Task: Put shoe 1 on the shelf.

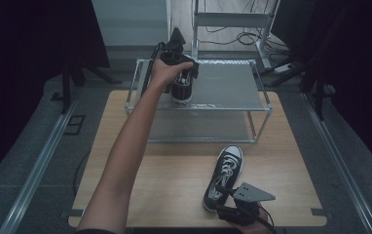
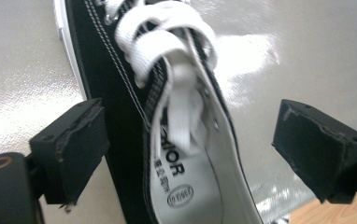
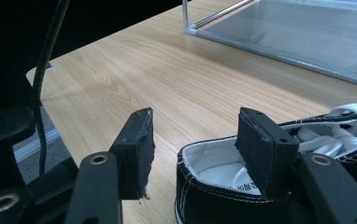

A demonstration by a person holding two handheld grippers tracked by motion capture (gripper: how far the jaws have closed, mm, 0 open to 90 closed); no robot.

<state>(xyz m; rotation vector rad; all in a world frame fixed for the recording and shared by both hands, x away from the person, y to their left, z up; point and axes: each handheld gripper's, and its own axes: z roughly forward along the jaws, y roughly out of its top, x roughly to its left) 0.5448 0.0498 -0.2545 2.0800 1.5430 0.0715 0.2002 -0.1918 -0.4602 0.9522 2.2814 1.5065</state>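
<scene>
On the upper shelf (image 1: pixel 223 85) of the wire rack stands one black sneaker (image 1: pixel 181 90), toe toward the person, with the left gripper (image 1: pixel 184 78) directly above it. In the left gripper view its fingers (image 2: pixel 71 149) stand apart on either side of the shoe (image 2: pixel 181 154); the left pad is just beside the black canvas wall, the right pad well clear, so nothing is gripped. Whether the shoe's sole rests fully flat is hard to tell, since the hand hides much of it from above. To finish this step well, I would lift straight up, keeping the fingers wide so neither pad catches the laces or drags the shoe off the shelf edge. The second sneaker (image 1: pixel 224 176) lies on the bench (image 1: pixel 164 185) near the front edge, and the right gripper (image 1: pixel 230 207) sits at its heel: its fingers (image 3: pixel 260 149) straddle the heel collar (image 3: pixel 204 186), one inside and one outside, not yet pinching it.
</scene>
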